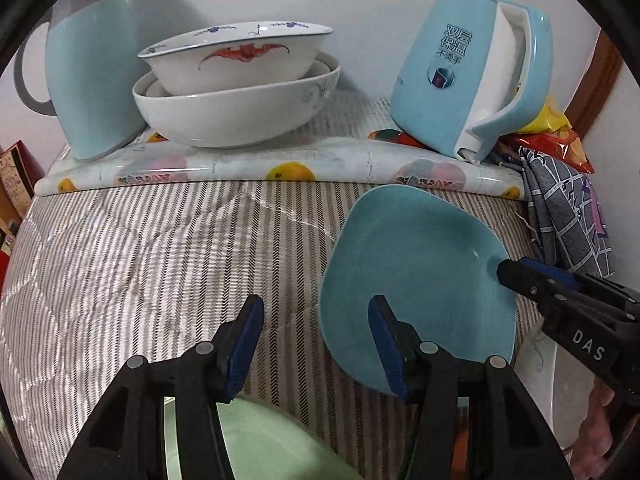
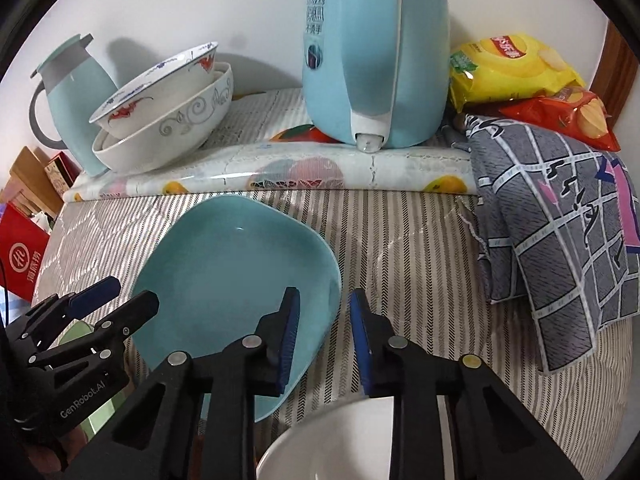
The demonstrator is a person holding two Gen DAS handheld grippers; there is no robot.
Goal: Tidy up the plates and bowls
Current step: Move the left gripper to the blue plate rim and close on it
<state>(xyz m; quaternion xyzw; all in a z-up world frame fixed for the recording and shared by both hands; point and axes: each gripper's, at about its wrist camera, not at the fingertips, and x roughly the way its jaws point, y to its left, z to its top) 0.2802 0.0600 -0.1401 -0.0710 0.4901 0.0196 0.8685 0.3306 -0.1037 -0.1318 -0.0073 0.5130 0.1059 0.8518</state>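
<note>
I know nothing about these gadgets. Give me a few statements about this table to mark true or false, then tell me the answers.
1. The red-patterned bowl sits inside a larger white bowl. True.
2. The blue kettle lies on its side. False: it stands upright.
3. The left gripper has its jaws clamped on the blue plate. False: its jaws stand apart, gripping nothing.
4. A blue jug stands beside the stacked bowls. True.
5. The snack bags lie between the jug and the bowls. False: they lie on the far side of the kettle from the bowls.
</note>
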